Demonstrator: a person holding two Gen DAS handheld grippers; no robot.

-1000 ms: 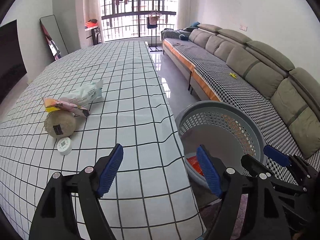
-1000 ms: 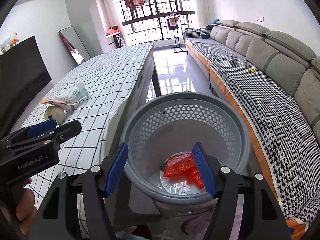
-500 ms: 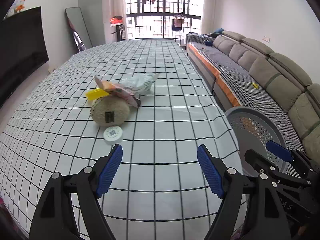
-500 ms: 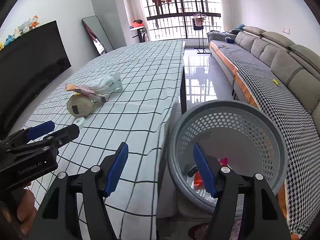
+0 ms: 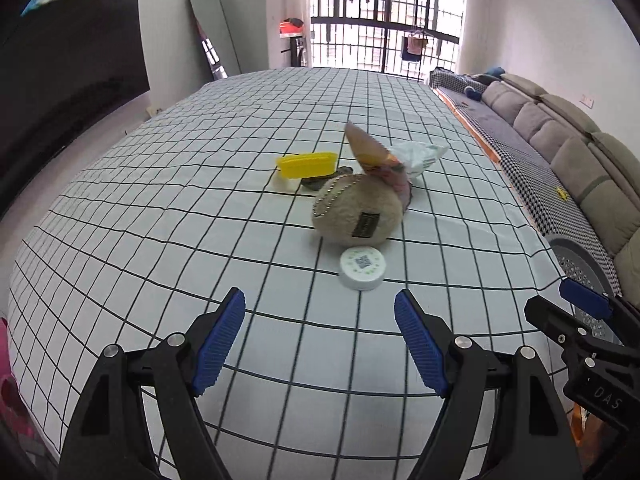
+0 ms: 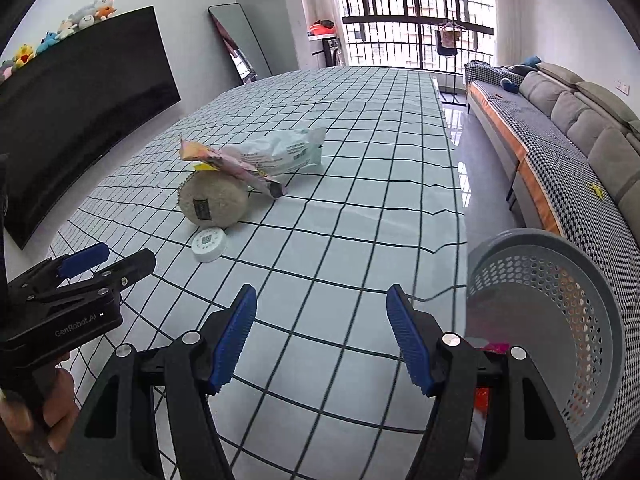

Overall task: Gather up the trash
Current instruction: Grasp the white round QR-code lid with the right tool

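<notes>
1. As we look along both grippers, the largest thing we see is the table (image 5: 168,216), covered by a white cloth with a black grid, which fills the middle of both wrist views.
2. To the right runs a long grey sofa (image 6: 592,120) with a houndstooth cover on its seat, well apart from the table.
3. On the left wall we see a big dark television (image 6: 80,112), with small plush toys (image 6: 84,12) lined along its top edge.
4. Just beside the table's right edge stands the grey perforated basket (image 6: 580,304); something red and pink lies inside it, mostly hidden behind a gripper finger.
5. We hold the left gripper (image 5: 320,344) above the near part of the table, its 2 blue-padded jaws spread wide with nothing between them.
6. We hold the right gripper (image 6: 320,340) near the table's right edge, jaws likewise spread wide and empty.
7. The trash sits together mid-table: a white plastic bag (image 6: 280,152) lies farthest back.
8. A round beige plush pouch (image 5: 358,216) with a bead chain and a dark label sits in front of it.
9. A pink snack wrapper (image 6: 232,164) rests on the pouch.
10. A yellow plastic piece (image 5: 306,164) lies to the left of the pouch.
11. A small white round lid (image 5: 362,268) with a printed code lies just in front of the pouch, nearest the left gripper.
</notes>
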